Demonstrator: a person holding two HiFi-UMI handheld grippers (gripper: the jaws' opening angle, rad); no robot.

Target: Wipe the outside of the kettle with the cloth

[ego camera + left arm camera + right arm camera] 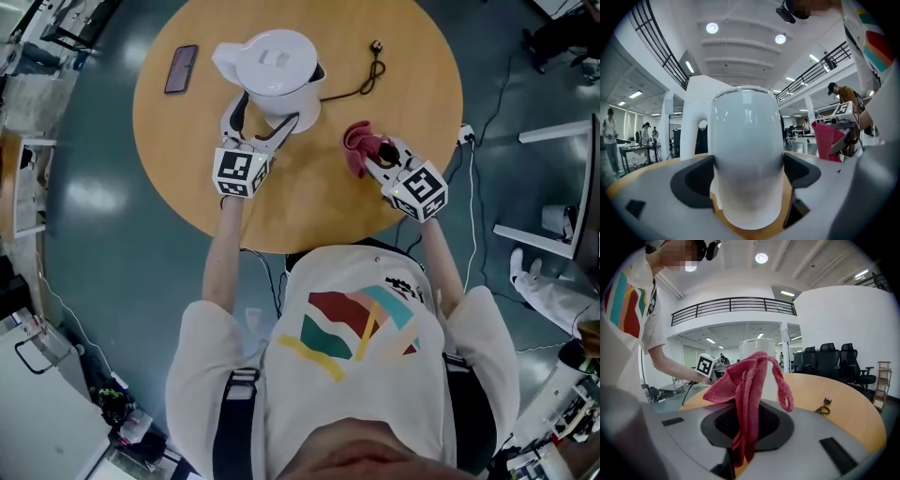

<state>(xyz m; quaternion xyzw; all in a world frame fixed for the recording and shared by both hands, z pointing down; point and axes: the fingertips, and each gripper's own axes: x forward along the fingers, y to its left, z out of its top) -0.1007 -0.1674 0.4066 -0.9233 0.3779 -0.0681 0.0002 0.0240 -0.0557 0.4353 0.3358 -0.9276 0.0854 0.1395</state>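
Observation:
A white kettle (274, 70) stands upright at the far middle of the round wooden table (309, 202). My left gripper (263, 119) reaches in from the near side, and its jaws press against both sides of the kettle's lower body (747, 154). The kettle's handle (696, 126) shows to the left. A red cloth (358, 146) hangs bunched from my right gripper (375, 157), which is shut on it a little to the right of the kettle and apart from it. In the right gripper view the cloth (747, 390) stands up between the jaws, and the kettle (751, 345) is partly hidden behind it.
A dark phone (181, 68) lies at the table's far left. The kettle's black cord and plug (374, 58) lie at the far right. A white socket strip (466, 136) sits just off the table's right edge. Office chairs (834, 363) stand beyond the table.

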